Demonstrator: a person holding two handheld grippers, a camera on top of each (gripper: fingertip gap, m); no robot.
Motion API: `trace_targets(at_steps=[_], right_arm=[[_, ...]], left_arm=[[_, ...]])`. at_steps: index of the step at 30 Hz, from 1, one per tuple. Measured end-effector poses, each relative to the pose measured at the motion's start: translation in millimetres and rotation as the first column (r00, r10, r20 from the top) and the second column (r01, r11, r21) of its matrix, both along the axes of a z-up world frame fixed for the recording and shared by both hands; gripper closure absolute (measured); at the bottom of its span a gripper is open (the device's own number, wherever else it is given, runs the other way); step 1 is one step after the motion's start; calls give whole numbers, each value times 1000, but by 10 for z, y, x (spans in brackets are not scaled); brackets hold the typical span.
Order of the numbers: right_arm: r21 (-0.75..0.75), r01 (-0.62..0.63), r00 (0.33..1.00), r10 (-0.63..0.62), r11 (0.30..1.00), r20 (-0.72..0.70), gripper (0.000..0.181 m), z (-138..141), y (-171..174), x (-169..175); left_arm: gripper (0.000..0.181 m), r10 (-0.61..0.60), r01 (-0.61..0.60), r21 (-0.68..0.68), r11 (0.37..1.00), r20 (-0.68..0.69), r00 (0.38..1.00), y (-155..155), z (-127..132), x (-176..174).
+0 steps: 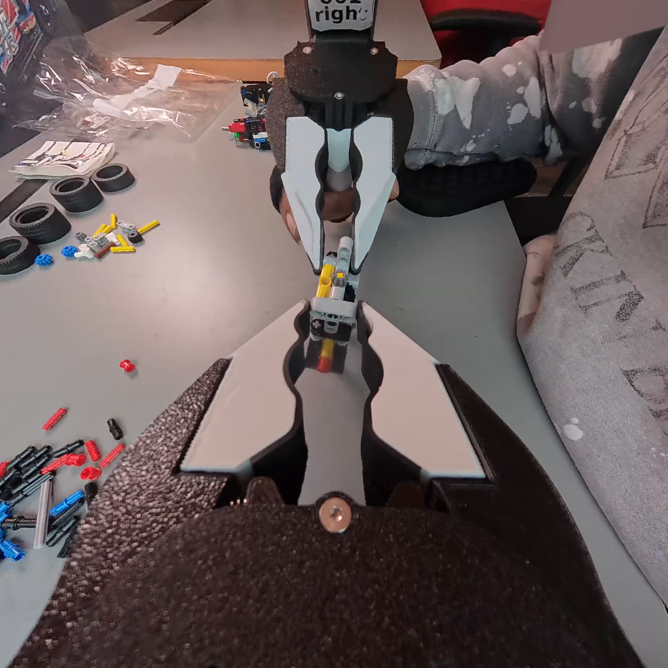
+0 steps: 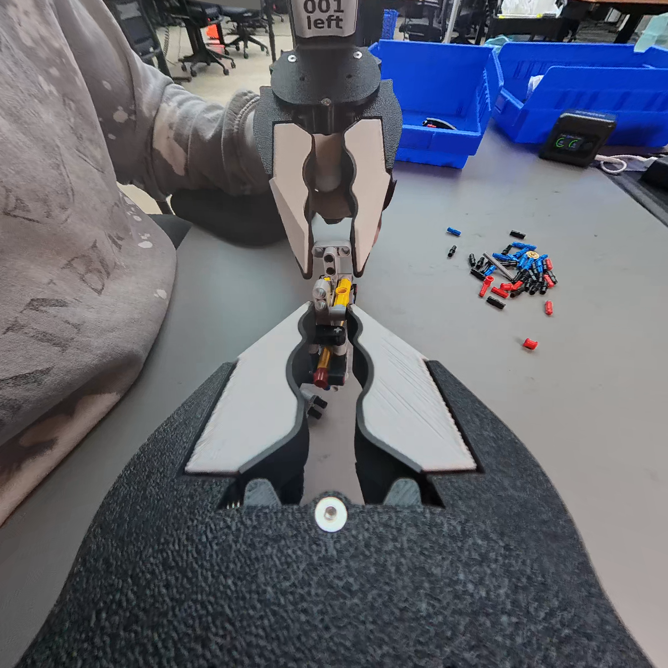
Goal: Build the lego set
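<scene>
- Mid-build: my left gripper and right gripper both pinched the small lego sub-assembly from opposite ends, above the table.
- Next, I judged: press halves together, keeping alignment.

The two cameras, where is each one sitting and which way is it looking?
Left wrist view: sits on the left gripper, looking along its fingers across the grey table at the right gripper opposite; a gloved hand and grey sleeve show behind it.
Right wrist view: sits on the right gripper, looking the opposite way at the left gripper; grey sleeve at left, blue bins behind.
Shared: the lego assembly gripped at both ends, and the loose red, black and blue pins.
</scene>
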State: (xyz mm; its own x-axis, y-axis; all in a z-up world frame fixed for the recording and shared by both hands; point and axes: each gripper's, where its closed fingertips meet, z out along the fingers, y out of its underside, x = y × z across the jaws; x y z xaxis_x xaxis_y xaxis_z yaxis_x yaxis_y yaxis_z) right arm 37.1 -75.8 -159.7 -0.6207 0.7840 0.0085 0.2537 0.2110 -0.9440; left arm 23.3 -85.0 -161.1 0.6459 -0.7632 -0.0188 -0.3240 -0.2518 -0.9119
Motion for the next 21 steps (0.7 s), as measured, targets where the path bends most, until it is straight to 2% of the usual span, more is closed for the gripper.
trace_targets(at_steps=[4, 5, 7, 10, 14, 21], right_arm=[[27, 49, 999, -49, 998, -6, 165, -21, 45, -50], [46, 53, 998, -52, 998, -26, 154, -3, 19, -68], [82, 62, 997, -58, 995, -45, 149, 18, -49, -125], [180, 76, 996, -66, 981, -62, 161, -63, -79, -188], [135, 65, 997, -58, 989, -49, 167, -70, -116, -187], [145, 36, 999, -34, 989, -16, 168, -33, -93, -111]], left_arm=[[157, 44, -44, 10, 999, -4, 999, 52, 34, -15], [157, 47, -47, 4, 999, 7, 999, 58, 43, -9], [157, 48, -48, -2, 999, 7, 999, 66, 40, 21], [157, 45, -45, 3, 999, 11, 999, 70, 49, 63], [157, 32, -32, 2, 999, 28, 999, 59, 49, 82], [157, 2, -2, -13, 1000, -5, 1000, 22, 1, 79]])
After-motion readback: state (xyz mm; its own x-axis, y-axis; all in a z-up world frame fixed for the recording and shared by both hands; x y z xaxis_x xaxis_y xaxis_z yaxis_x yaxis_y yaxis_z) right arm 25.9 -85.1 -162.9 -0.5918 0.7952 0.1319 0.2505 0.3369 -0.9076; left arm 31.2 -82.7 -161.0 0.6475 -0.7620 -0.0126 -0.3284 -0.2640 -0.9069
